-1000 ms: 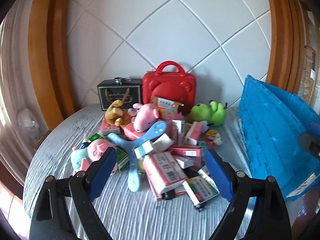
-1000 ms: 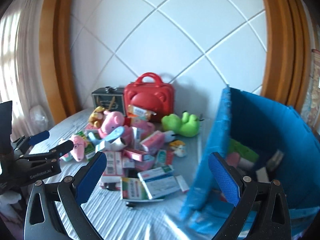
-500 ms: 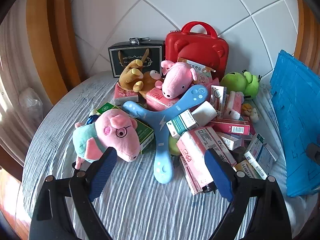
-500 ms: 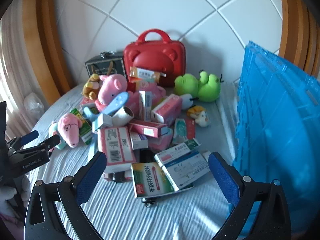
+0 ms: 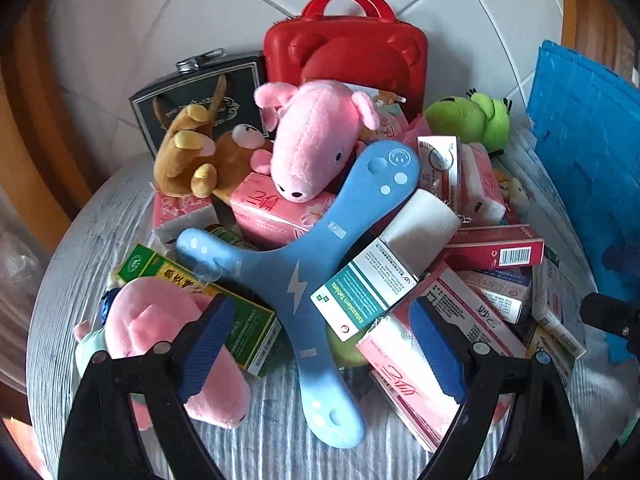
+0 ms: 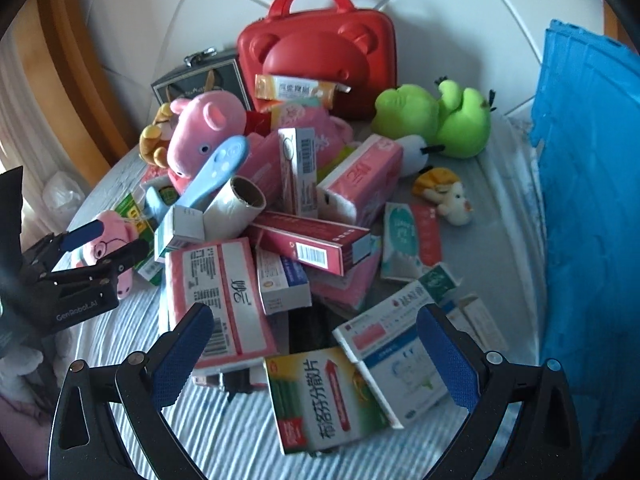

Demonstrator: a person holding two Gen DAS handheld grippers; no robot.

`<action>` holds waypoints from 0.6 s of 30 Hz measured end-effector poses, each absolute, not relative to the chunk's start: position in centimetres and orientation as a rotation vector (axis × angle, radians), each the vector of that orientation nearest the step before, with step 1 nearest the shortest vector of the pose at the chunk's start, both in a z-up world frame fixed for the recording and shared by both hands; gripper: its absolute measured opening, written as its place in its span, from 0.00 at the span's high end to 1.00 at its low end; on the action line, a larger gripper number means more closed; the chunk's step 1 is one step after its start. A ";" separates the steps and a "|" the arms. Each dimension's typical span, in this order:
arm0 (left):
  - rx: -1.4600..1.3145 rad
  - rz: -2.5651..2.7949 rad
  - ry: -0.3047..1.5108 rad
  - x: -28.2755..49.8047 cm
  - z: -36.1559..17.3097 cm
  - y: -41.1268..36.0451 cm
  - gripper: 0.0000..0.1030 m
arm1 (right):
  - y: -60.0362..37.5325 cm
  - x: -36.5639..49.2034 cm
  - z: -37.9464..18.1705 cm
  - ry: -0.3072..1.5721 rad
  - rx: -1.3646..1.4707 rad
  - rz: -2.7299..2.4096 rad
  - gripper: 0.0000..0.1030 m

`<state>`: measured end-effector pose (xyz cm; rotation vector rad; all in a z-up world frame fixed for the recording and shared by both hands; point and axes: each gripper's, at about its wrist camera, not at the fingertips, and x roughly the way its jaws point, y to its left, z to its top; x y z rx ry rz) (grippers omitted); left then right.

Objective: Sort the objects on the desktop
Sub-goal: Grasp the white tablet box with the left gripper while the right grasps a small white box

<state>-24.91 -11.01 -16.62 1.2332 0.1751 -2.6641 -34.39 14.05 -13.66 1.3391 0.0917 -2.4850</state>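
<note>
Desktop objects [image 6: 296,216] heaped unsorted mid-frame on worktop [image 6: 240,440]; left tool [image 5: 320,344], right tool [image 6: 312,352] both wide open, empty; sorting not begun.

Black grippers [image 6: 312,352] w/ ribbed blue pads [image 6: 176,364], silver screws.

A home room, with a cluttered round desk set against a padded wall.

Plush toys such as a pink pig [image 5: 316,140] and a green frog [image 6: 436,120] lie heaped with medicine boxes [image 6: 324,396] and tissue packs [image 6: 360,180] on a striped cloth over the desk [image 5: 256,452]. A red carry case [image 6: 320,44] leans on white quilted panels [image 5: 152,28] framed in wood [image 6: 76,84]; a blue crate [image 6: 592,200] stands beside.
</note>
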 end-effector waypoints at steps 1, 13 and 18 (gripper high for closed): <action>1.250 -2.682 0.152 -25.3 -17.1 -10.9 0.13 | 13.8 -34.8 -14.1 0.083 1.355 -2.476 0.00; 1.334 -2.810 0.235 -29.2 -19.4 -10.6 0.34 | 11.9 -38.3 -18.4 0.043 1.479 -2.417 0.23; 1.341 -2.818 0.309 -28.0 -19.8 -11.6 0.34 | 11.5 -39.0 -19.4 0.035 1.466 -2.387 0.37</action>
